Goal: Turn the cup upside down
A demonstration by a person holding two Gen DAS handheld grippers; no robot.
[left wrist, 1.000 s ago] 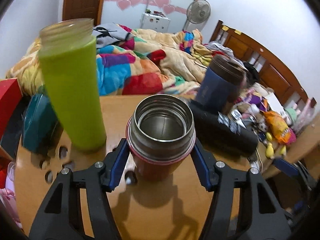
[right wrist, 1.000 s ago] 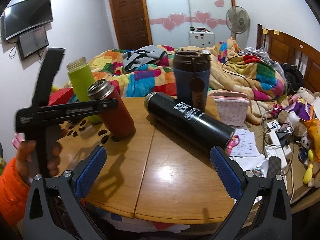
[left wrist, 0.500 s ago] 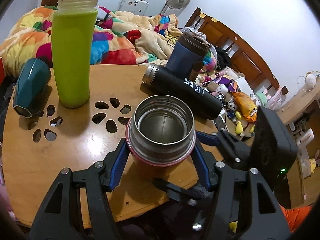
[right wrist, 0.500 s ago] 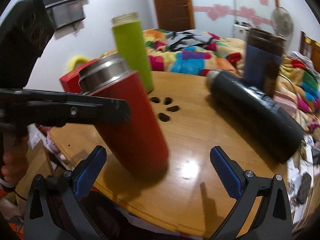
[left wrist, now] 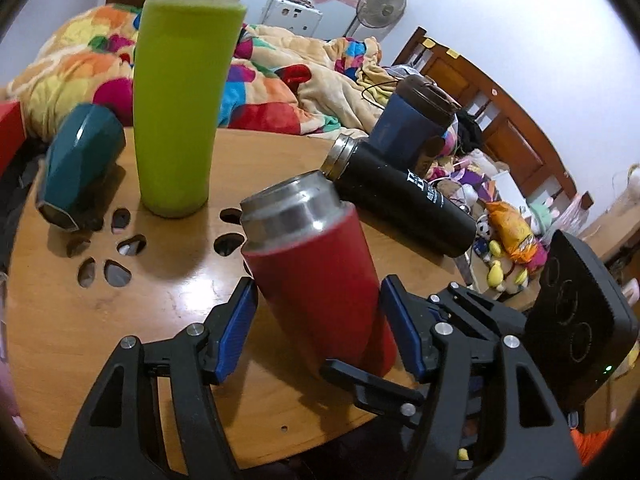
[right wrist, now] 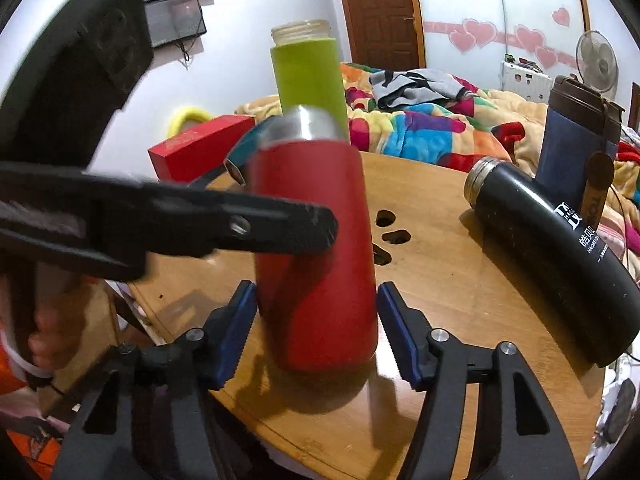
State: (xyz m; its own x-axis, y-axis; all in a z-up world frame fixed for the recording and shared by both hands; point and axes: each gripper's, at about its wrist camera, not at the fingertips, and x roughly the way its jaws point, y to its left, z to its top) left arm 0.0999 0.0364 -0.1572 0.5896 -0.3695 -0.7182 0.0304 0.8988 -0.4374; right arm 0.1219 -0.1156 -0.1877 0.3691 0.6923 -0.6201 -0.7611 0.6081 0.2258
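Going left to right in the left wrist view, a teal cup (left wrist: 78,164) is lying at middle left, a green bottle (left wrist: 180,96) is standing beside it, and the red cup (left wrist: 320,276) is sitting at centre on the wooden bench (left wrist: 132,312), mouth up. The left gripper (left wrist: 318,330) is bracketing its lower body, pads close on either side, though contact is unclear, so I cannot tell whether the jaws are gripping. The right gripper (right wrist: 316,328) is likewise flanking the body, and there too I cannot tell. The cup is looking rigid, steel-rimmed, smooth and probably slippery; mid-body seems the surest hold. Only the right view is showing the cup's base on the bench and the black flask (right wrist: 552,260) whole.
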